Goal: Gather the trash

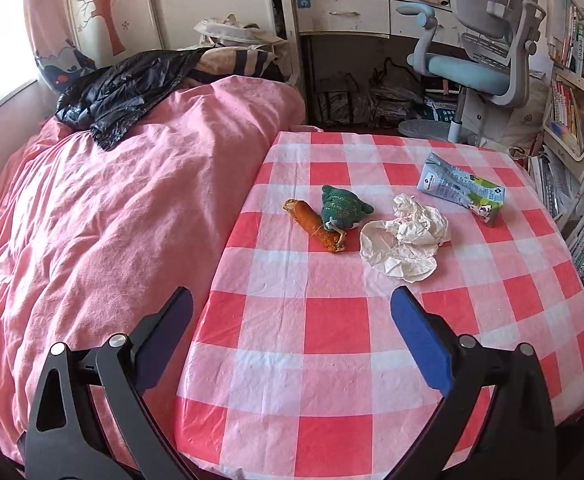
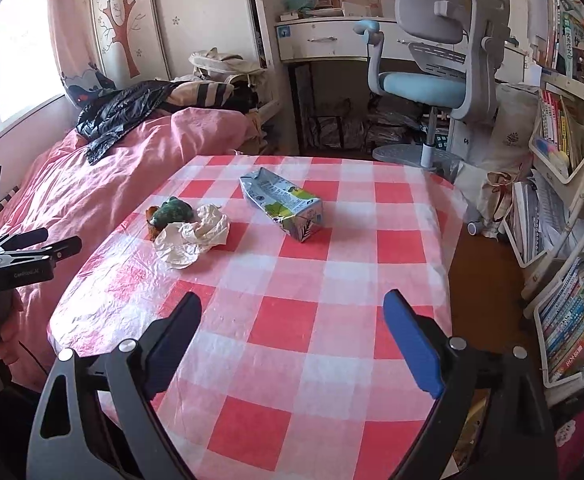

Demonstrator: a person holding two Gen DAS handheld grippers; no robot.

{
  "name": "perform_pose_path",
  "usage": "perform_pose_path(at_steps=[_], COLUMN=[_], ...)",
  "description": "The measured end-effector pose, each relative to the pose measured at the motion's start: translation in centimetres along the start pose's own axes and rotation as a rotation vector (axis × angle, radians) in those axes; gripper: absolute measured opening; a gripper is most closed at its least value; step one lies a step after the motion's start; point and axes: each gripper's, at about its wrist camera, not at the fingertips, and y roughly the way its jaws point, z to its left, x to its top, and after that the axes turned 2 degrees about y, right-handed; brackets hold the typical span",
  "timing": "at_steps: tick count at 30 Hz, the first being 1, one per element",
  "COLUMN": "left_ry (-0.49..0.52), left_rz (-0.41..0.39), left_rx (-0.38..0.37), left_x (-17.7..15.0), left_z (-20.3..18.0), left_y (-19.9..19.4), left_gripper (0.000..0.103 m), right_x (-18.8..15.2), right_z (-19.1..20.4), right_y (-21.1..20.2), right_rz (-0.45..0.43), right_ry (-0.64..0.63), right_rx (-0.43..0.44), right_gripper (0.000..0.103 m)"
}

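Left wrist view. The left gripper (image 1: 292, 312) hangs above the near edge of the table (image 1: 332, 380), its two fingers spread wide and holding nothing. Three pieces of trash lie toward the far half of the checked cloth: a crumpled white paper (image 1: 406, 238) near the middle, a flattened milk carton (image 1: 462, 188) beside it toward the far right corner, and an orange-and-green wrapper (image 1: 326, 216) just left of the paper. A pink-covered bed (image 1: 112, 208) adjoins the table's left edge, with a black bag (image 1: 120, 92) on its far end.

Right wrist view. The right gripper (image 2: 292, 316) is likewise spread and empty over the near edge. The carton (image 2: 282, 204) lies toward the far edge, the paper (image 2: 194, 236) and wrapper (image 2: 168, 214) nearer the left edge. The left gripper (image 2: 52, 244) shows at the far left, over the bed.
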Motion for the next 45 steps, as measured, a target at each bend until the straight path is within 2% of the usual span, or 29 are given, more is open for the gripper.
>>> perform_pose_path(at_steps=[45], left_ry=[0.010], left_rz=[0.014], left_rx=[0.004], left_x=[0.04], left_z=[-0.26], left_y=[0.29], left_gripper=[0.095], right_x=[-0.01], right_z=[-0.14], right_y=[0.03], right_rz=[0.008], right_ry=[-0.011], right_rx=[-0.012], right_gripper=[0.091])
